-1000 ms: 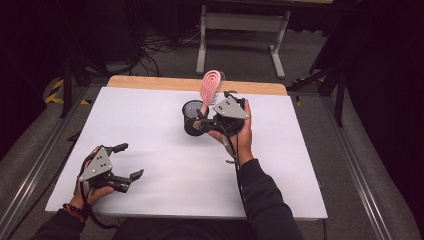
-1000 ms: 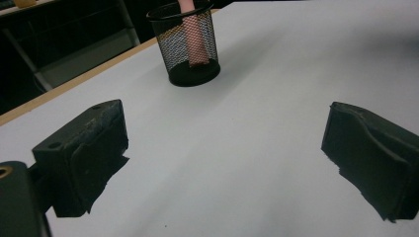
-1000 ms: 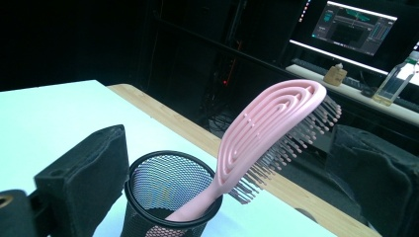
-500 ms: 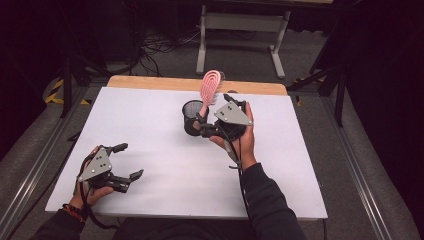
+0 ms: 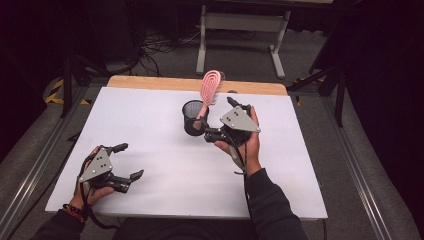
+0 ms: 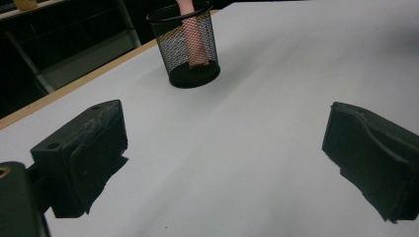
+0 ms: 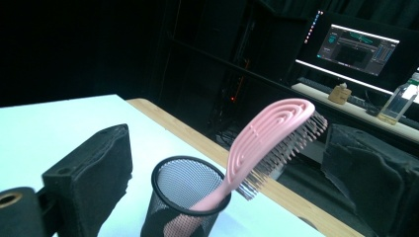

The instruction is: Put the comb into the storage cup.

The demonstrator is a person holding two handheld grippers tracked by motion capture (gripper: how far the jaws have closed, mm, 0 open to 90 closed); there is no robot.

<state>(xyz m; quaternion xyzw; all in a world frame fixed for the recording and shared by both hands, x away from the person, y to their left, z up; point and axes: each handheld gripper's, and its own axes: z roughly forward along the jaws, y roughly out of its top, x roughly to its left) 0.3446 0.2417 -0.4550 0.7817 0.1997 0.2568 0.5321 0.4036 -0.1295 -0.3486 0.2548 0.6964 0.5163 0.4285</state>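
Note:
A black mesh cup (image 5: 193, 119) stands upright on the white tabletop (image 5: 150, 125), toward the back middle. A pink hairbrush (image 5: 210, 86) stands handle-down in it, its head leaning right over the rim. My right gripper (image 5: 219, 119) is just right of the cup, open and empty, jaws pointing at it. The right gripper view looks at the cup (image 7: 184, 201) and brush (image 7: 271, 134) from between its jaws. My left gripper (image 5: 129, 161) rests open and empty near the front left; from it the cup (image 6: 188, 49) is seen far ahead.
A wooden strip (image 5: 150, 82) runs along the table's back edge. Behind it stand a metal frame (image 5: 240, 22) and floor cables. A lit monitor (image 7: 363, 44) and a bottle (image 7: 399, 104) sit on a far desk. Floor rails run along both sides.
My right gripper has drawn back from the cup, toward the person and slightly right. The brush stays in the cup. The left gripper has not moved.

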